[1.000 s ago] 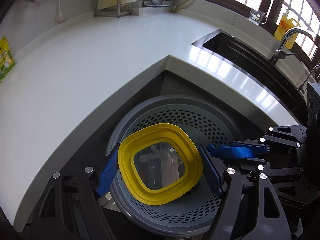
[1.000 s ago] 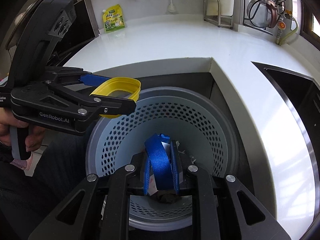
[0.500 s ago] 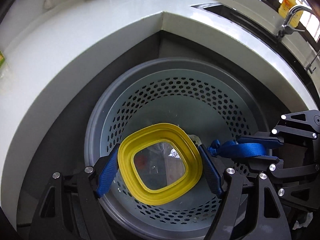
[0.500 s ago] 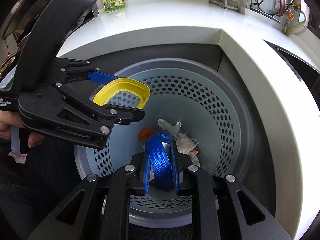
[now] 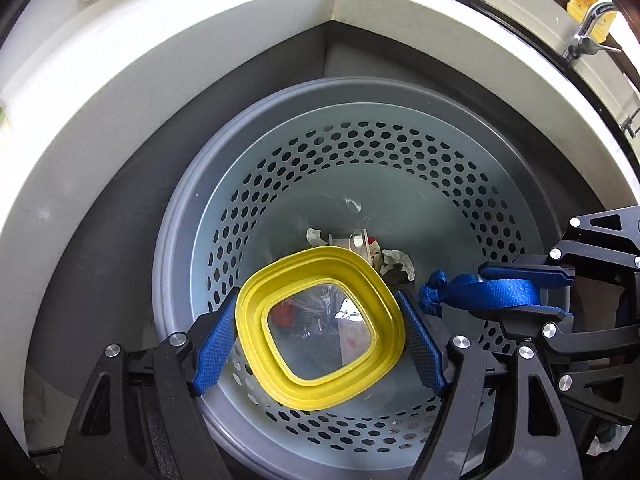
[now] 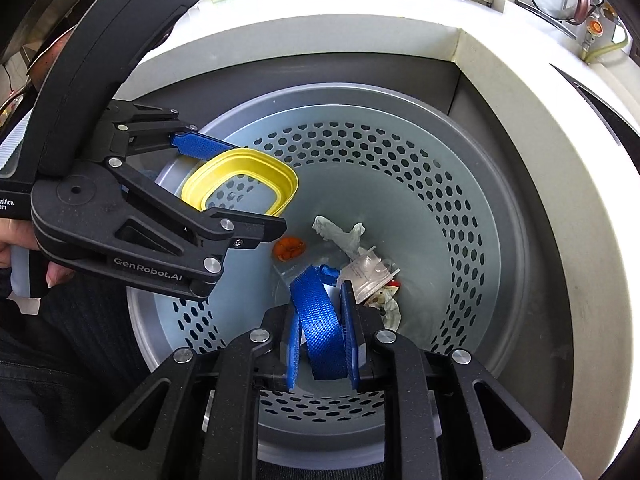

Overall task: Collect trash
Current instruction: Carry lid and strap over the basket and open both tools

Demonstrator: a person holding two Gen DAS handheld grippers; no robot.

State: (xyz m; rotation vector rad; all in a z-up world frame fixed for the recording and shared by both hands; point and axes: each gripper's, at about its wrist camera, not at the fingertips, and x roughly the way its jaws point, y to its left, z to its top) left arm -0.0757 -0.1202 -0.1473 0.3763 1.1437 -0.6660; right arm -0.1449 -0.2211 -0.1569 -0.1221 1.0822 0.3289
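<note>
Both claws hang over a grey perforated bin [image 5: 460, 168] tucked against a white bench [image 5: 120, 92] corner. The left claw [image 5: 320, 334], spread wide, grips a yellow square container [image 5: 320, 384] by its sides. The right claw [image 6: 322, 338], nearly closed, pinches a blue webbing strap [image 6: 320, 320]. Crumpled wrappers [image 6: 340, 234] and an orange scrap [image 6: 289, 248] lie at the bin's bottom.

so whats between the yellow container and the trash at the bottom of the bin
Nothing. In the right wrist view the yellow container hangs in the left gripper over bare bin wall above the trash.
</note>
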